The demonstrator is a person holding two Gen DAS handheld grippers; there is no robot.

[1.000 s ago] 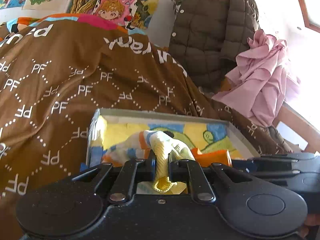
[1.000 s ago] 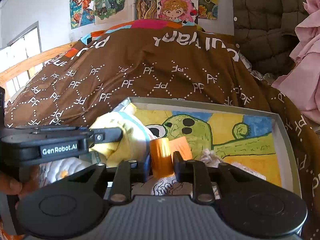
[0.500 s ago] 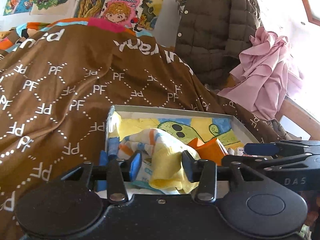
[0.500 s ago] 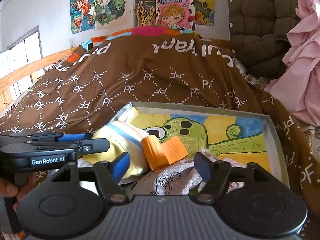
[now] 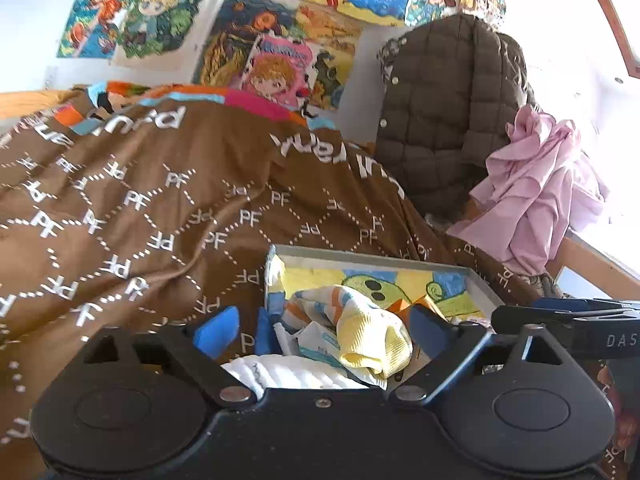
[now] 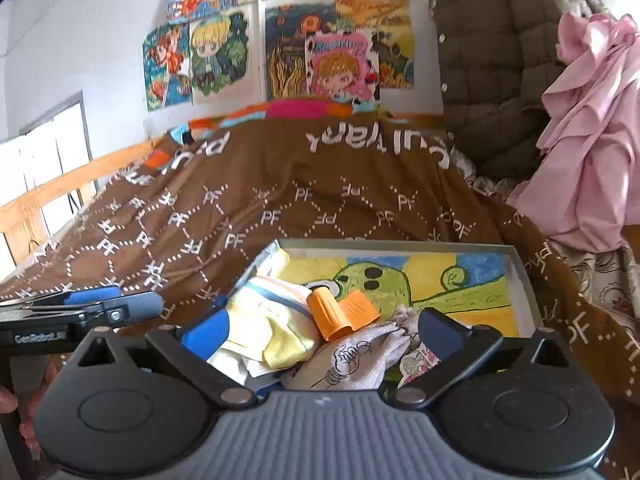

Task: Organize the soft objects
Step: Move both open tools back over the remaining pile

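Soft fabric items, a yellow ribbed sock [image 5: 374, 338] and a grey printed sock [image 6: 352, 356] among them, are lying piled at the near left end of a shallow grey box [image 6: 524, 284] whose floor is showing a green cartoon creature on yellow and blue. In the left wrist view the left gripper [image 5: 324, 330] is sitting released, its blue-padded fingers [image 5: 218, 330] spread wide with the yellow ribbed sock lying loose between them and a folded white cloth [image 5: 288, 372] just nearer, at 6 o'clock. In the right wrist view the right gripper [image 6: 320, 332] is likewise hanging open over the pile, gripping nothing; the grey printed sock is resting at 6 o'clock, and an orange rolled cloth [image 6: 340, 314] is lying just beyond it, beside a yellow, blue-striped garment [image 6: 272, 320] at 9 o'clock. The box is sitting on a brown blanket [image 6: 280, 184] patterned with white "PF" letters. Farther off, at 2 o'clock, a pink garment [image 6: 592, 132] is hanging beside a dark quilted jacket [image 6: 488, 60], and at 12 o'clock colourful cartoon posters [image 6: 280, 48] are covering the wall.
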